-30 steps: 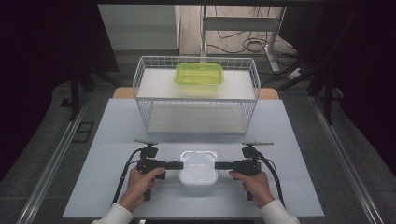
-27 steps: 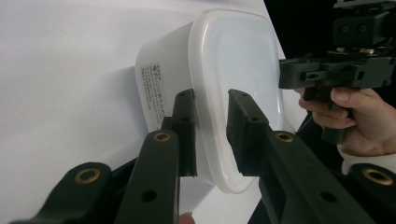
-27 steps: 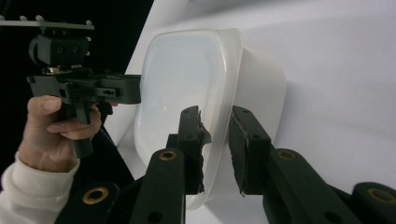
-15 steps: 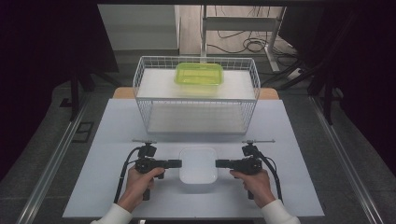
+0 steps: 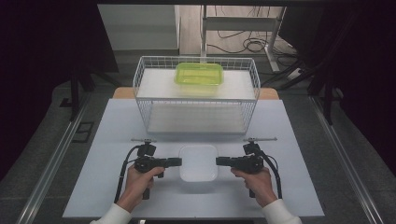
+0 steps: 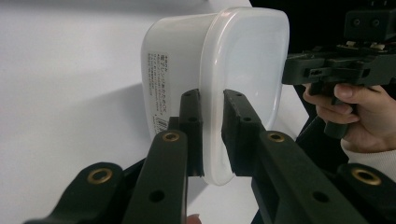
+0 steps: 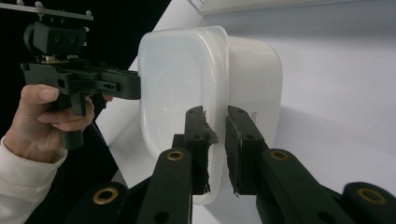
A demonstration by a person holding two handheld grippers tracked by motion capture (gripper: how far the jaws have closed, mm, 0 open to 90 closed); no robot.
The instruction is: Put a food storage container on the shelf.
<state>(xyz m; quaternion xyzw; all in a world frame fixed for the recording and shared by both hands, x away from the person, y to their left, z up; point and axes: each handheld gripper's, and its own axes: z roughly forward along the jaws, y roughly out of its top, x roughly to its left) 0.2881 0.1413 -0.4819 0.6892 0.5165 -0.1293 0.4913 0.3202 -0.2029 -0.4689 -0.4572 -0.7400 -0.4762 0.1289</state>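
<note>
On the white table [image 5: 116, 140], in front of the wire basket [image 5: 196, 100], stands the white lidded container [image 5: 199, 162]. The left gripper [image 5: 176, 162] and right gripper [image 5: 220, 161] each pinch its lid rim. The step looks like a two-sided grasp; next comes an even lift.

The wire basket [image 5: 196, 100] blocks the far middle of the tabletop [image 5: 102, 140]. Bare strips run along both its sides, and a band between it and the white container [image 5: 199, 162].

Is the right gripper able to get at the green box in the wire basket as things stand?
Probably not yet: the right gripper is clamped on the white container, and the green box sits beyond the wire basket's wall.
</note>
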